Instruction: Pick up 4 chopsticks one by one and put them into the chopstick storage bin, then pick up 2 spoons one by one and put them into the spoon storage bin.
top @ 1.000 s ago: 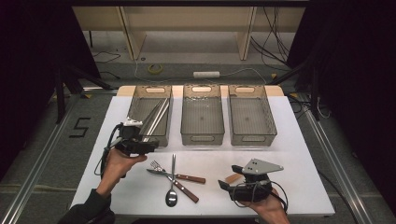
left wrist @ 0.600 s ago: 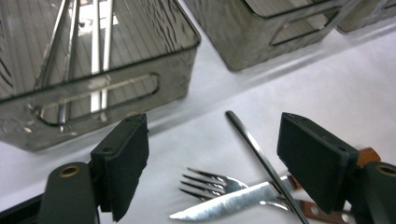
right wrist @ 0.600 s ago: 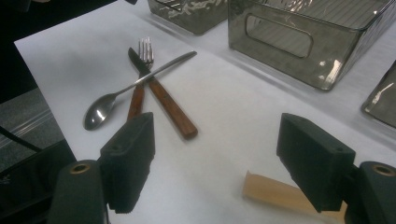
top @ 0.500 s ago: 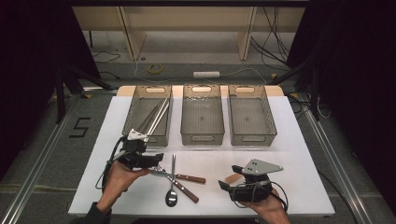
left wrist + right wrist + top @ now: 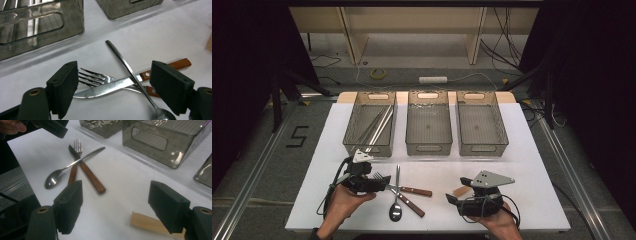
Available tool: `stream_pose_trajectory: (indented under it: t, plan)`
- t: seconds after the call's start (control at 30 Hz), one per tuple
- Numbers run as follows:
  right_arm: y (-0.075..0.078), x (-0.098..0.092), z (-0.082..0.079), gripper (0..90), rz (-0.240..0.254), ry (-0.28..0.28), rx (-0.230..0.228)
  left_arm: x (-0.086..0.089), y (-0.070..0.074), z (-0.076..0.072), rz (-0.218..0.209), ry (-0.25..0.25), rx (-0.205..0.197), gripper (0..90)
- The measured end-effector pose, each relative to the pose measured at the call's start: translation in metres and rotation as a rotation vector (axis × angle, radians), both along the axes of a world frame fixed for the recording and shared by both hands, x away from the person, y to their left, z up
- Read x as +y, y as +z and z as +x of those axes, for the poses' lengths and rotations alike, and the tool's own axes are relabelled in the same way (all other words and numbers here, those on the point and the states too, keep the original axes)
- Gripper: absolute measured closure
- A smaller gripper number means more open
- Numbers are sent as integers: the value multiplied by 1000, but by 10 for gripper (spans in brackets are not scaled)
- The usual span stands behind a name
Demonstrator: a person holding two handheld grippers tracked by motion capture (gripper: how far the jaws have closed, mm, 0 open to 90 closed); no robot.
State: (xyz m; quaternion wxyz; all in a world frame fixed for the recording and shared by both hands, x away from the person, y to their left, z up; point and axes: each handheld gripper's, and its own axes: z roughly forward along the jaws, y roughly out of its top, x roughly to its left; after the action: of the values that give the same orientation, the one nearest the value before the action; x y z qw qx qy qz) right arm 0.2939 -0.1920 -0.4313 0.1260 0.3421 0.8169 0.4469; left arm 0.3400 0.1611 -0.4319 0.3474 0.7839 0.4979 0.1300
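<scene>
Item: crossed knife [image 5: 105, 88], fork [image 5: 96, 77] and spoon [image 5: 130, 75] on the tabletop [image 5: 532, 160], before three bins; your left gripper [image 5: 379, 184] has dropped to them, fingers released astride the knife, pickup imminent; right gripper [image 5: 454, 200] idle, released.

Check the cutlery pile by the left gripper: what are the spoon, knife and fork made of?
Spoon: all one piece, looks like polished steel; it mirrors the light along its handle and bowl. Knife: bright metal blade, probably steel, with a reddish-brown handle that looks like varnished wood, pale rivet showing. Fork: shiny metal tines, with a similar brown handle, likely wood.
</scene>
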Motion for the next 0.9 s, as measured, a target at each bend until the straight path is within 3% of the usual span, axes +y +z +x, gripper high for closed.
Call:
stream_pose_trajectory:
  t: [0.4,0.9]
  plan:
    - [-1,2,0,289,-3,0,4,-3,-7,-10,-4,2,14,215]
    - [-2,3,0,289,-14,6,7,-21,-18,-21,16,-59,67,258]
